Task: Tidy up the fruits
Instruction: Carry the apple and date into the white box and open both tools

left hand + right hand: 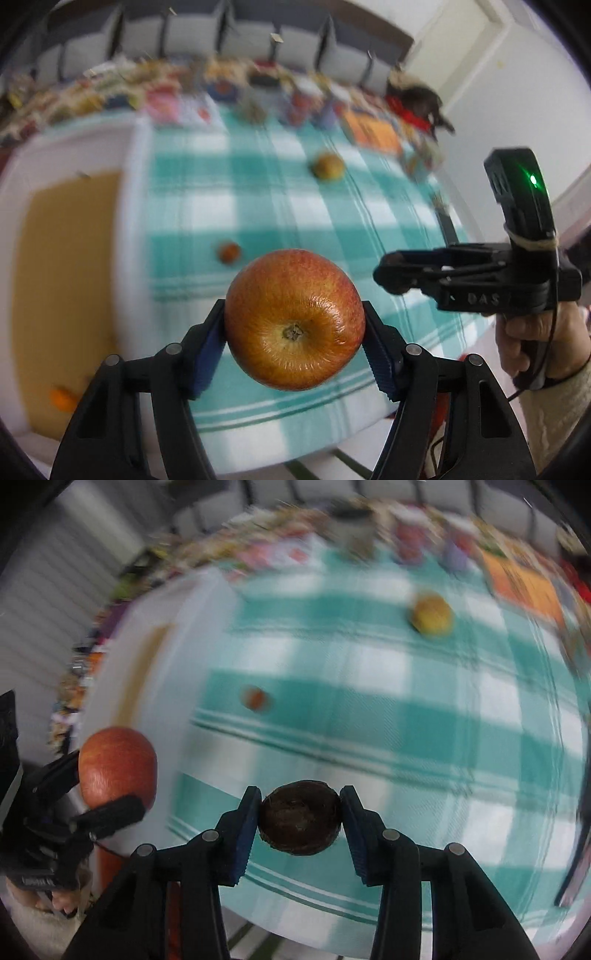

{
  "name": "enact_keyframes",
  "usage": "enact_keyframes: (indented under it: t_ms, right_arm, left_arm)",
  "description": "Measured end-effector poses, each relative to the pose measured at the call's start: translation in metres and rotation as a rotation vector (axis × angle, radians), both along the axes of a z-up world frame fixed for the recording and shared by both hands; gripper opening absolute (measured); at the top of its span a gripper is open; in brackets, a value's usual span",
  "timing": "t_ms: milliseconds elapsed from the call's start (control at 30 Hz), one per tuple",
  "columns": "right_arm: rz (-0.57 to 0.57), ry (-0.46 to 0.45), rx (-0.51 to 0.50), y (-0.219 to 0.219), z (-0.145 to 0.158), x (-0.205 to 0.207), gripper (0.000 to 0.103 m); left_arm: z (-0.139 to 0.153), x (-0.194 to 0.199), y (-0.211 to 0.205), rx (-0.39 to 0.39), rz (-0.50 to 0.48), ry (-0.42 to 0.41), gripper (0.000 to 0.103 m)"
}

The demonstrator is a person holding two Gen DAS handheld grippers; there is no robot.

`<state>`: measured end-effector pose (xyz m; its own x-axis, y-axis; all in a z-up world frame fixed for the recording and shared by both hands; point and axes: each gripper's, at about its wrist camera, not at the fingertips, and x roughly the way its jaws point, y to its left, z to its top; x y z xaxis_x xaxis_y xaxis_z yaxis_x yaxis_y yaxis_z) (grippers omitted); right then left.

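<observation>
A red-orange apple [294,321] hangs above the teal checked cloth, and my left gripper [294,319] is shut on it with both blue pads pressing its sides. My right gripper [300,821] is shut on a dark brown round fruit [300,827], also lifted off the cloth. In the right wrist view the apple [118,764] and the left gripper [96,794] show at the left edge. The right gripper [395,275] appears at the right of the left wrist view, in a person's hand. On the cloth lie a small reddish fruit [229,252] and a yellow-green fruit [328,167].
A white tray [135,221] with a tan floor stands at the left, with a small orange fruit [62,398] inside. Packets, jars and boxes [221,88] crowd the far edge of the table. The table's near edge [295,443] is just below the grippers.
</observation>
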<state>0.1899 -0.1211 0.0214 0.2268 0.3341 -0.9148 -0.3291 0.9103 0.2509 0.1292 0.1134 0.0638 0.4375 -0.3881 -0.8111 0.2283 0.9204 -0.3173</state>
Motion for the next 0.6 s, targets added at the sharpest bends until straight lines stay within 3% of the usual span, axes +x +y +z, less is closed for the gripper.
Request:
enact_keyframes:
  t_ms: [100,233,433,600]
  right_arm:
    - [0.098,-0.051,0.070,0.060,0.031,0.002,0.044]
    - [0.254,-0.074,0.120,0.149,0.037,-0.007,0.044]
    - [0.398,-0.066,0.031,0.260,-0.026,-0.011,0.044]
    - [0.419,-0.059,-0.067,0.304,-0.075,-0.002,0.044]
  left_arm:
    - [0.018,0.004,0.058,0.035,0.097,-0.027,0.070]
    - [-0.019,0.011,0.139,0.110,0.267,0.045,0.070]
    - [-0.107,0.021,0.211,0.166,0.424,0.216,0.070]
    - [-0.144,0.025,0.227,0.153,0.458,0.286,0.071]
